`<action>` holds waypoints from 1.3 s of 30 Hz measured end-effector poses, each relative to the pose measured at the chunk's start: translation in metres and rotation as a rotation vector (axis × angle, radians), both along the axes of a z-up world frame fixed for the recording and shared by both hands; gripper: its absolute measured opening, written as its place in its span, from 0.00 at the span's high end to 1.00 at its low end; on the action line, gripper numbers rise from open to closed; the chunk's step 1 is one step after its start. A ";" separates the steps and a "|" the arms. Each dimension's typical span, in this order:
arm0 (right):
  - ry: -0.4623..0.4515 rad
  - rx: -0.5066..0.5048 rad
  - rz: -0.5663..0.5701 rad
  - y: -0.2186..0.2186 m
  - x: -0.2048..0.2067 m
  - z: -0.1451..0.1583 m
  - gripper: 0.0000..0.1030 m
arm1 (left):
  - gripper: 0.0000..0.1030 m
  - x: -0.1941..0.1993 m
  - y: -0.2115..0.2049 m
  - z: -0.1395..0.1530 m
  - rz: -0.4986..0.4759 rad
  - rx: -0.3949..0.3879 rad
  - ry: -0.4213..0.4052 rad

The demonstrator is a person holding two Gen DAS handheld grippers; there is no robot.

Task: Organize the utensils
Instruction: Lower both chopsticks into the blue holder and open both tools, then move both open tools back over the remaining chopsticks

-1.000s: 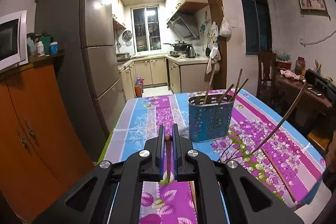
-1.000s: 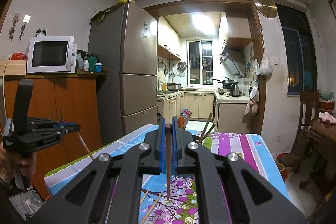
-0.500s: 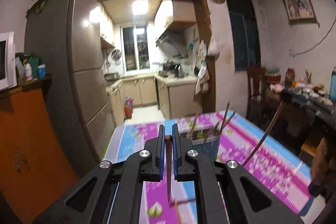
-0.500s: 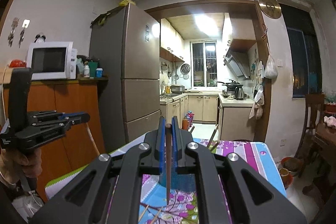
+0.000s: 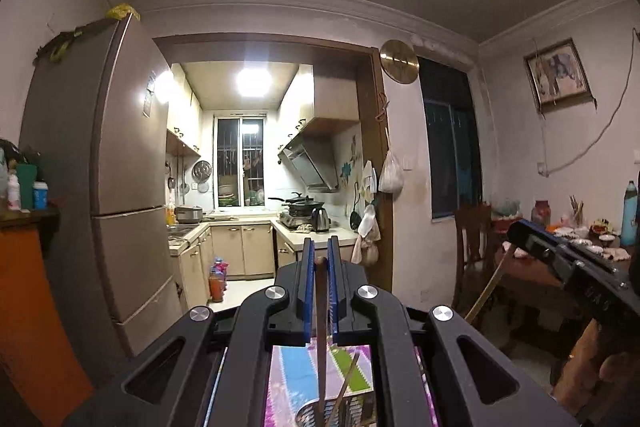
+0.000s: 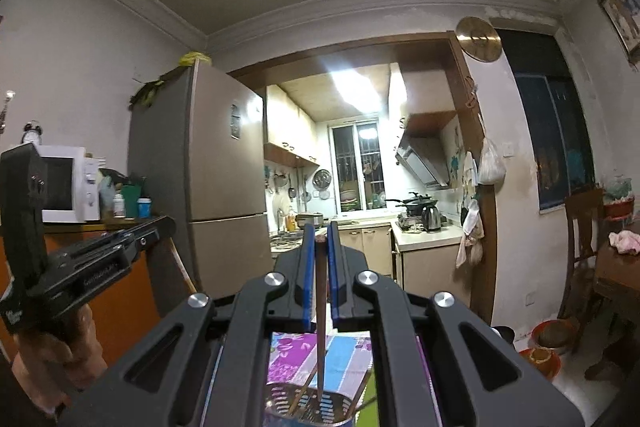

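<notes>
Left gripper (image 5: 319, 259) and right gripper (image 6: 320, 235) are each clamping a dark wooden chopstick (image 6: 321, 311), tips probably dangling inside the perforated metal utensil holder (image 6: 308, 405).

This is a lived-in home, a dining room opening onto a small kitchen. A tall refrigerator (image 5: 100, 187) stands left of the doorway, with a microwave (image 6: 68, 183) on an orange cabinet (image 6: 120, 291) further left. Through the doorway, at the far end, are pale cupboards (image 5: 240, 251), a range hood (image 5: 308, 163), pans on a stove (image 5: 300, 205), a kettle (image 5: 320, 219) and a barred window (image 5: 240, 163). On the right stand a wooden chair (image 5: 472, 251), a cluttered side table (image 5: 532, 275) and a framed picture (image 5: 558, 75).
</notes>
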State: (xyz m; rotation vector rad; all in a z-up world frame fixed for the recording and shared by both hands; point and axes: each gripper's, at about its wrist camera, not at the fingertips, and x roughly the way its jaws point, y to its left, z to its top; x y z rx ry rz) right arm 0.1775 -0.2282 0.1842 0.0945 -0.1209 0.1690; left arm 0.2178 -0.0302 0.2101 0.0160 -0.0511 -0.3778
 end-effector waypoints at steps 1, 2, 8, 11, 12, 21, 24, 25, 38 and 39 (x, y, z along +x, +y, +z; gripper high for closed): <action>0.009 0.007 -0.003 -0.001 0.008 -0.004 0.95 | 0.93 0.007 -0.003 -0.004 0.002 -0.004 0.005; 0.024 0.019 -0.008 -0.003 0.017 -0.011 0.95 | 0.93 0.018 -0.006 -0.012 0.004 -0.007 0.020; 0.144 0.059 -0.023 -0.005 0.063 -0.061 0.95 | 0.93 0.053 -0.016 -0.067 -0.014 0.027 0.076; 0.209 0.081 -0.006 -0.002 0.078 -0.088 0.95 | 0.93 0.067 -0.020 -0.090 -0.018 0.051 0.108; 0.221 0.084 -0.002 -0.001 0.081 -0.092 0.95 | 0.93 0.070 -0.021 -0.096 -0.020 0.053 0.115; 0.317 0.095 -0.036 -0.002 0.093 -0.117 0.94 | 0.92 0.085 -0.017 -0.129 0.041 0.060 0.184; 0.281 0.105 -0.047 -0.011 0.081 -0.103 0.94 | 0.92 0.075 -0.007 -0.113 0.061 0.040 0.156; 0.257 0.109 -0.055 -0.017 0.071 -0.095 0.94 | 0.92 0.069 -0.003 -0.107 0.067 0.031 0.139; 0.136 0.046 -0.200 -0.094 -0.071 -0.064 0.66 | 0.75 -0.069 0.075 -0.076 0.217 0.092 0.051; 0.154 0.015 -0.221 -0.097 -0.087 -0.070 0.66 | 0.74 -0.080 0.079 -0.082 0.225 0.109 0.059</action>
